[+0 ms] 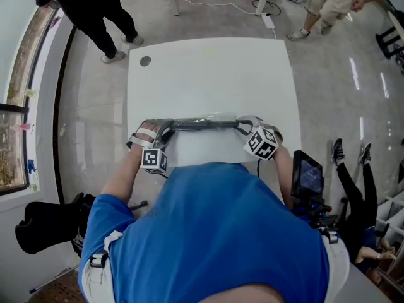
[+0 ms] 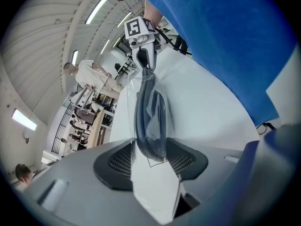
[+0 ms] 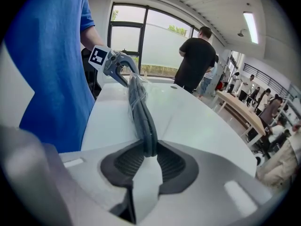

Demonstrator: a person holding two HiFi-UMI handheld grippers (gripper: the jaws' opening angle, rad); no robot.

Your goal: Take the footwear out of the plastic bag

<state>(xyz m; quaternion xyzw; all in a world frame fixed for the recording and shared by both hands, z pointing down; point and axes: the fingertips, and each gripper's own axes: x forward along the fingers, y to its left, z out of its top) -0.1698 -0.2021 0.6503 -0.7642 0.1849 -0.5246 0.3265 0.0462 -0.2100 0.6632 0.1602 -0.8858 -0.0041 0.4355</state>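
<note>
– Nearest of all, filling the bottom of the head view: a blue shirt (image 1: 214, 232). Beyond that?
– Looking past it onto a white table (image 1: 208, 74), with both grippers up at its near edge.
– Anything gripped by the left gripper (image 1: 168, 127)?
– Clamped on one end of the plastic bag (image 1: 221, 117). Seen in the left gripper view pinched between dark ribbed pads (image 2: 113, 164).
– And the right gripper (image 1: 243, 127)?
– Clamped on the other end, squeezing the bag from both sides in the right gripper view.
– Where to find the footwear (image 1: 196, 125)?
– Inside the bag, dark and flat, stretched lengthwise between the two grippers. Running parallel to the near edge of the table and just inside it. Cannot tell about contact with the tabletop.
– Anything else on the table?
– Only a small grey disc (image 1: 145, 60) by the far left corner.
– And around the table?
– Off the far left corner, a person in black (image 1: 95, 11). Off the far right corner, another in light clothes (image 1: 328, 5). On the floor past the far edge, a white cable (image 1: 214, 5).
</note>
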